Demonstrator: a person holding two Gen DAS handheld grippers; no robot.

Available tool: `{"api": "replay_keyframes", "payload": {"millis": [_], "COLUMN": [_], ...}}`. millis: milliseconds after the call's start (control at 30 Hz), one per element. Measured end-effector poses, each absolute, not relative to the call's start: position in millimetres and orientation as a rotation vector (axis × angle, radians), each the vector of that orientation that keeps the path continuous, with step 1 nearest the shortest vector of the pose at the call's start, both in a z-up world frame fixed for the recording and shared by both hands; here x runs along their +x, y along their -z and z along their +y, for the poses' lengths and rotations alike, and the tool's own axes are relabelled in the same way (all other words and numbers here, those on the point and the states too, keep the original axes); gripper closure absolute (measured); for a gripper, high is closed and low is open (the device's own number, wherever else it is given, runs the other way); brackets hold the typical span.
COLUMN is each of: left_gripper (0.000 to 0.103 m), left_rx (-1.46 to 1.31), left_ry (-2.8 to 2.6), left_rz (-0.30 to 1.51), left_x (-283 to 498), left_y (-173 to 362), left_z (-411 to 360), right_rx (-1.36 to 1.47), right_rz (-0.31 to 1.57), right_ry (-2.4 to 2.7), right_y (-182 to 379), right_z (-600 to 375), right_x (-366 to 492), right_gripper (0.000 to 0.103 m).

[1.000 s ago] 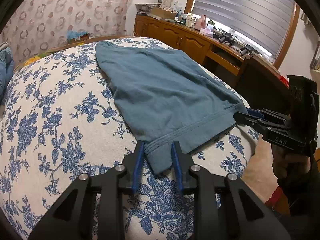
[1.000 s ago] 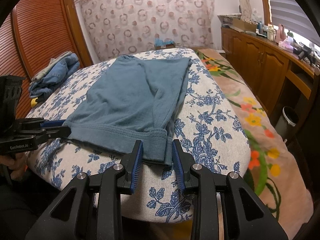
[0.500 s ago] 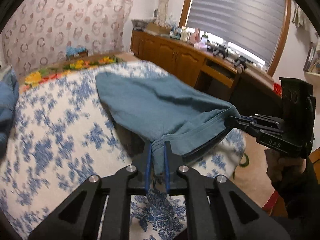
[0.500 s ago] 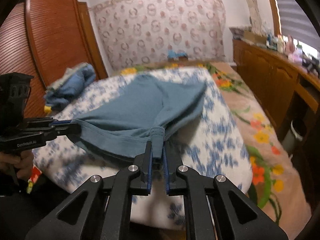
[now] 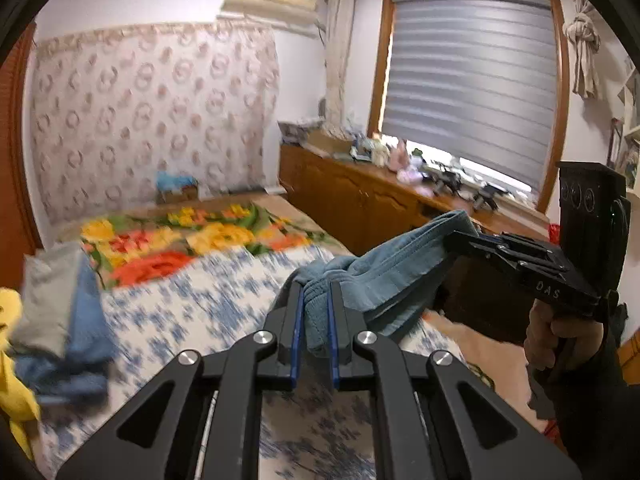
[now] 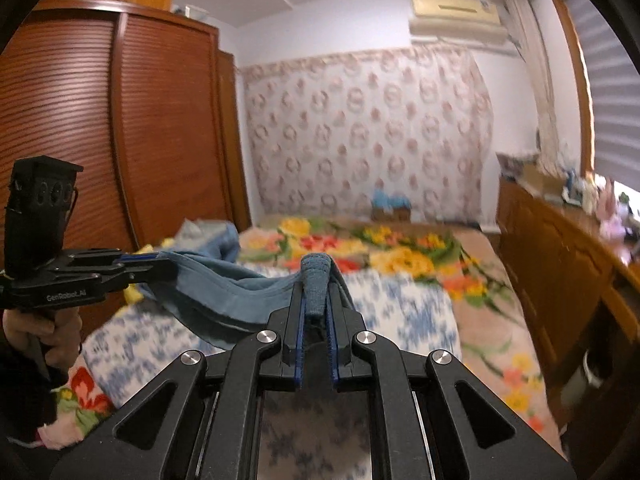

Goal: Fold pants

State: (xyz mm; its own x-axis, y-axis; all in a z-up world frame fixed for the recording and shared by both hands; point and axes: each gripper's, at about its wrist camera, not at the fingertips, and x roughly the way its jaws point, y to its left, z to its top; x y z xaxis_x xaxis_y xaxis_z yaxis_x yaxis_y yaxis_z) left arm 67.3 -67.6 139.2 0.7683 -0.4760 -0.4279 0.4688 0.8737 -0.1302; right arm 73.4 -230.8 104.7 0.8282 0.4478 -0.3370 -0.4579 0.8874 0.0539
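Lifted clear above the bed (image 5: pixel 192 312), blue-grey pants (image 5: pixel 384 276), stretched by the hem band between both tools, cloth sagging in a shallow curve from one pinch to the other. Bunched into a thick roll at each pinch, stitched hem lines showing along the span. Left tongs (image 5: pixel 314 320) clenched on one corner of the pants; right tongs (image 6: pixel 316 304) clenched on the other corner, a rolled nub of fabric poking up past the tips. Below, blue-flowered white bedspread, blurred; beyond it a bright floral blanket (image 5: pixel 192 236) in orange, yellow and green. At the left edge of the bed, a heap of other clothes (image 5: pixel 60 312), blue, grey and yellow. Small box (image 5: pixel 176 192) at the far end of the bed with something blue in it, contents not clear. Along the window side, a wooden cabinet (image 5: pixel 360 204) topped with cluttered small items. Brown wardrobe (image 6: pixel 120 128) on the opposite side. Air conditioner (image 6: pixel 456 16) high on the wall.
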Motion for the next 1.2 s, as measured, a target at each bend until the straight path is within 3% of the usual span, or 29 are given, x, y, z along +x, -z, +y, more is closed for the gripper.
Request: {"api": "replay_keyframes", "payload": {"millis": [567, 667, 967, 1200], "left_gripper": [0.097, 0.096, 0.096, 0.096], "left_rx": [0.049, 0.058, 0.022, -0.001], "left_ry": [0.245, 0.242, 0.280, 0.296], "left_rz": [0.381, 0.418, 0.632, 0.670], "left_x": [179, 173, 130, 95], "left_y": [-196, -168, -43, -15], "left_z": [-8, -3, 0, -5], "right_rx": [-0.080, -0.085, -0.169, -0.195], "right_rz": [0.330, 0.363, 0.608, 0.660], "right_ry": [-0.473, -0.495, -0.571, -0.605], "right_y": [-171, -152, -27, 6], "right_z": [-148, -144, -133, -128], "right_x": [216, 209, 175, 147], "right_gripper": [0.097, 0.097, 0.097, 0.097]}}
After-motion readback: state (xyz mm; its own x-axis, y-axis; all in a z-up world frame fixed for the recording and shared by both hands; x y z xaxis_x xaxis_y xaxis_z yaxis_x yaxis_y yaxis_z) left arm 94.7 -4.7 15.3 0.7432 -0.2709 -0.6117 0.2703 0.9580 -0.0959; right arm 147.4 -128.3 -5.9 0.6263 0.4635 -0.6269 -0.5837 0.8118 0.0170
